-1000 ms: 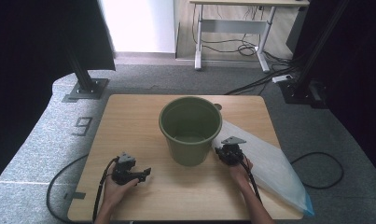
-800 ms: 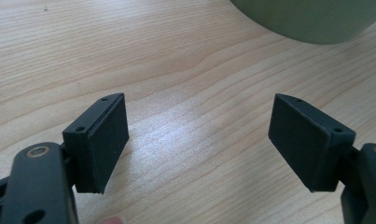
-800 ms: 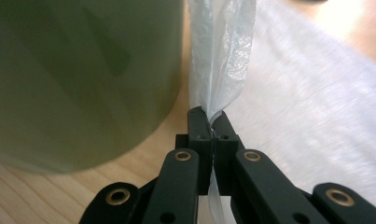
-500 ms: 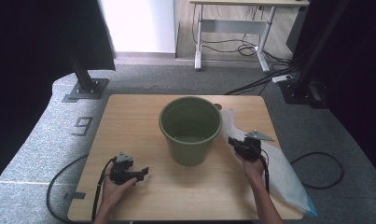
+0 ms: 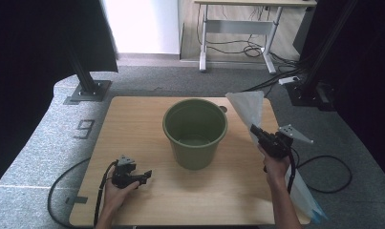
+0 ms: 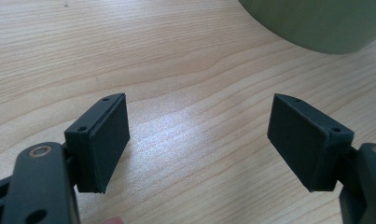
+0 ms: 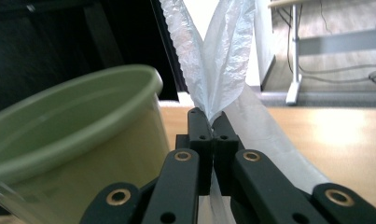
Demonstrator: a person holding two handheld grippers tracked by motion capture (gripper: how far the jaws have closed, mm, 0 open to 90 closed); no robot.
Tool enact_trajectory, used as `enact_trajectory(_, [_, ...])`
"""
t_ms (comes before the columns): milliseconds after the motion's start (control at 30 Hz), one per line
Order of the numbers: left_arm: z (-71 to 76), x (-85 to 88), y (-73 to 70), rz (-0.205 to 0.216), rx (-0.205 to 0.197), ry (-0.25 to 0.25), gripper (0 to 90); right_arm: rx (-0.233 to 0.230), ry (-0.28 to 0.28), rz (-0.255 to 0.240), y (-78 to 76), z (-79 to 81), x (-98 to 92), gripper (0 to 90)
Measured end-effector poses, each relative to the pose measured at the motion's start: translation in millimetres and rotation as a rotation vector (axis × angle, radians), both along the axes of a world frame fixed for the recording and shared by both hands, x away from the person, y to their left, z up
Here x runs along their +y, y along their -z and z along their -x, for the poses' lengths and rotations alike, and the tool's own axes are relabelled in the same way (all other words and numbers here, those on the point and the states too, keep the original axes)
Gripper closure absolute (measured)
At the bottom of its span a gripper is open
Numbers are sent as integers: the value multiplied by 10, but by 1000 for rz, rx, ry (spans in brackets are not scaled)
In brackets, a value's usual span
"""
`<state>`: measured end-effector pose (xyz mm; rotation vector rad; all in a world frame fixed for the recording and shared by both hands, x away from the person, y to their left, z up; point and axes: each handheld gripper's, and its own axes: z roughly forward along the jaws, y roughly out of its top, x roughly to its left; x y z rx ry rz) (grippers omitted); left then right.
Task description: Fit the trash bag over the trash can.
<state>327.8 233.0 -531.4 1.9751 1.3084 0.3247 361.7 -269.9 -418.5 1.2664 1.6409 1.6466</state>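
So the right gripper had its jaws clamped tight on a thin white plastic bag, pinching it near one end and holding that end up in the air just beside the green bucket. In the right gripper view you could see the film fanning out above the closed jaws, with the bucket's rim right next to it. The rest of the bag trailed down past the person's forearm and off the right edge of the desk, so most of it was nowhere near opened up.

The left gripper sat low on the desk near the front left, jaws spread wide with nothing between them, just bare wood showing in the left gripper view, and the bucket's side a bit off ahead.

My read: this looked like lining the bucket with the bag, and it was early days. The pick-up was done, but the bag's mouth wasn't opened, nothing was inside the bucket, and the idle hand would probably be needed to spread the film over the rim.
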Motion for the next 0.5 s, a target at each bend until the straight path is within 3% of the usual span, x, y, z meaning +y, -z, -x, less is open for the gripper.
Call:
enact_trajectory(267, [2, 16, -9, 11, 2, -7, 209, -87, -22, 0, -388, 112, 120, 886])
enact_trajectory(500, [0, 21, -3, 16, 5, -3, 210, -138, -85, 4, -664, 140, 400, 886])
